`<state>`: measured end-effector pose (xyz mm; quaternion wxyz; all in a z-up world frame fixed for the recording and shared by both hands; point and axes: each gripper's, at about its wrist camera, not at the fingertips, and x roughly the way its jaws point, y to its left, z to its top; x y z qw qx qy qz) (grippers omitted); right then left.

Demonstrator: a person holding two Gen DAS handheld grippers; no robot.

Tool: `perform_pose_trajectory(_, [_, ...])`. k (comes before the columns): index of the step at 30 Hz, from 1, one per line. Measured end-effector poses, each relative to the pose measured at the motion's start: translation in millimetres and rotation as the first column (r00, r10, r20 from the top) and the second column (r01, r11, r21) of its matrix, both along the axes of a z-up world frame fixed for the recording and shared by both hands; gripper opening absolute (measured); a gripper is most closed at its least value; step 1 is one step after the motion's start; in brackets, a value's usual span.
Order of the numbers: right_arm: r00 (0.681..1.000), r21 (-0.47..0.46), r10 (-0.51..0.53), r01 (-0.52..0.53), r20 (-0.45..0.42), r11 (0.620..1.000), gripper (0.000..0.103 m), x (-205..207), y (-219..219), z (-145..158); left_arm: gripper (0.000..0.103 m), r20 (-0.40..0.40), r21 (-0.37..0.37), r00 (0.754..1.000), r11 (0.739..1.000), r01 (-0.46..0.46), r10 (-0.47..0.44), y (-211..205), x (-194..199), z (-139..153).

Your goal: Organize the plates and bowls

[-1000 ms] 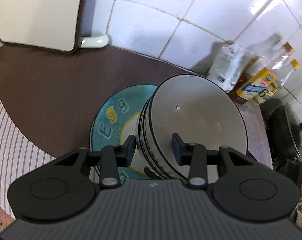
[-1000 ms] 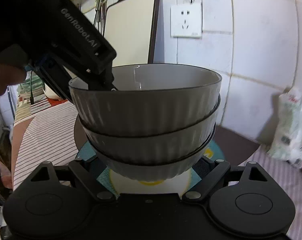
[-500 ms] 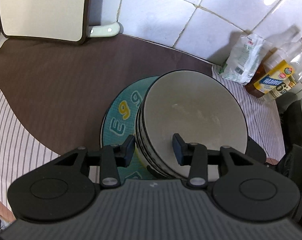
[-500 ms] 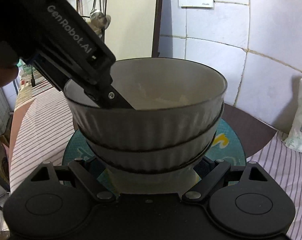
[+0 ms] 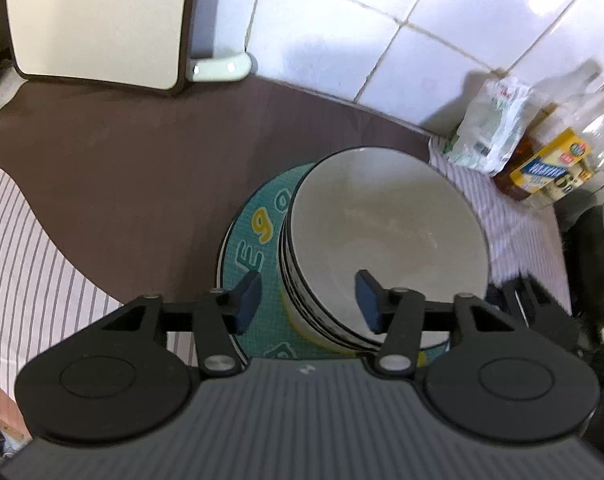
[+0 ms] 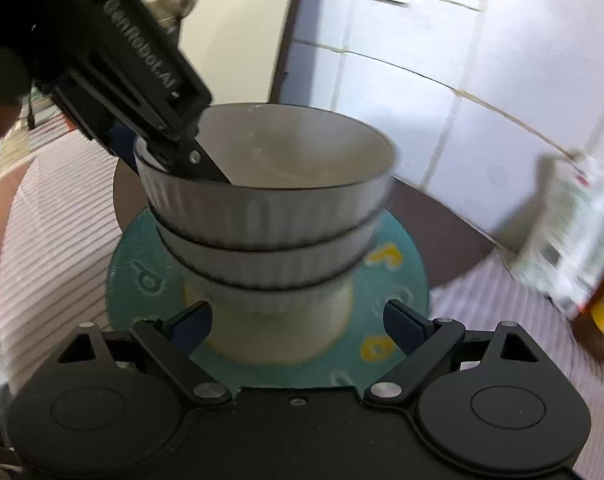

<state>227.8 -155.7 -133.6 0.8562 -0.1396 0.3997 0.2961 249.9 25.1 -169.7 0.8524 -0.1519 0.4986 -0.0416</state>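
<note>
Straddling the rim of the top bowl, my left claw (image 5: 308, 300) had just been widening, one finger inside, one outside, pads off the wall, so released. Stack of bowls (image 6: 261, 216) sat on the teal plate (image 6: 398, 280) on the table (image 5: 121, 184). My right claw (image 6: 297, 326) stood spread, released, either side of the lowest bowl's base, touching nothing.

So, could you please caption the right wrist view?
Three stacked bowls on a teal plate, open right tongs in front.
</note>
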Motion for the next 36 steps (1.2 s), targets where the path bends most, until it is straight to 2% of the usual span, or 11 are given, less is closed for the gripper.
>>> perform_pose_trajectory(3, [0.997, 0.056, -0.073, 0.075, -0.037, 0.996, 0.095, -12.3, -13.5, 15.5, 0.053, 0.051, 0.033, 0.999, 0.999, 0.013, -0.015, -0.1, -8.8, 13.6])
perform_pose_trajectory(5, [0.984, 0.065, -0.163, 0.168, -0.067, 0.984, 0.095, -19.7, -18.6, 24.2, 0.059, 0.084, 0.055, 0.996, 0.998, 0.031, -0.036, -2.4, -16.7, 26.3])
perform_pose_trajectory(11, [0.931, 0.085, -0.351, 0.359, -0.100, 0.929, 0.095, -43.9, -35.5, 53.3, 0.063, 0.146, 0.027, 0.988, 0.999, 0.042, -0.046, -2.4, -50.1, 67.1])
perform_pose_trajectory(14, [0.911, 0.064, -0.401, 0.407, -0.094, 0.911, 0.095, -54.3, -35.6, 67.1, 0.066, 0.188, 0.051, 0.981, 0.998, 0.032, -0.041, -4.1, -69.4, 88.7])
perform_pose_trajectory(18, [0.890, 0.109, -0.440, 0.452, -0.117, 0.885, 0.095, -70.0, -43.5, 85.7, 0.069, 0.221, 0.069, 0.973, 0.997, 0.044, -0.059, -6.3, -92.8, 113.9])
perform_pose_trajectory(22, [0.864, 0.117, -0.488, 0.501, -0.124, 0.858, 0.095, -85.2, -46.5, 106.2, 0.077, 0.250, 0.092, 0.965, 0.994, 0.056, -0.078, -12.7, -120.2, 133.3])
perform_pose_trajectory(24, [0.849, 0.088, -0.516, 0.526, -0.111, 0.846, 0.095, -91.6, -47.5, 114.2, 0.081, 0.255, 0.128, 0.963, 0.990, 0.058, -0.089, -18.6, -133.5, 139.9])
perform_pose_trajectory(25, [0.842, 0.069, -0.529, 0.537, -0.103, 0.841, 0.095, -95.6, -47.5, 118.8, 0.087, 0.252, 0.154, 0.963, 0.987, 0.054, -0.092, -21.6, -140.1, 142.0])
perform_pose_trajectory(29, [0.816, 0.019, -0.566, 0.572, -0.118, 0.820, 0.096, -105.5, -55.5, 143.5, 0.097, 0.261, 0.271, 0.959, 0.962, 0.034, -0.107, -31.2, -163.1, 150.5])
perform_pose_trajectory(32, [0.794, 0.013, -0.600, 0.604, -0.095, 0.797, 0.096, -114.2, -64.1, 168.7, 0.098, 0.267, 0.292, 0.959, 0.956, 0.016, -0.097, -31.3, -179.9, 159.8])
perform_pose_trajectory(36, [0.771, 0.022, -0.633, 0.635, -0.060, 0.772, 0.096, -130.0, -75.8, 197.5, 0.098, 0.259, 0.279, 0.961, 0.960, 0.026, -0.101, -30.7, -202.3, 172.8])
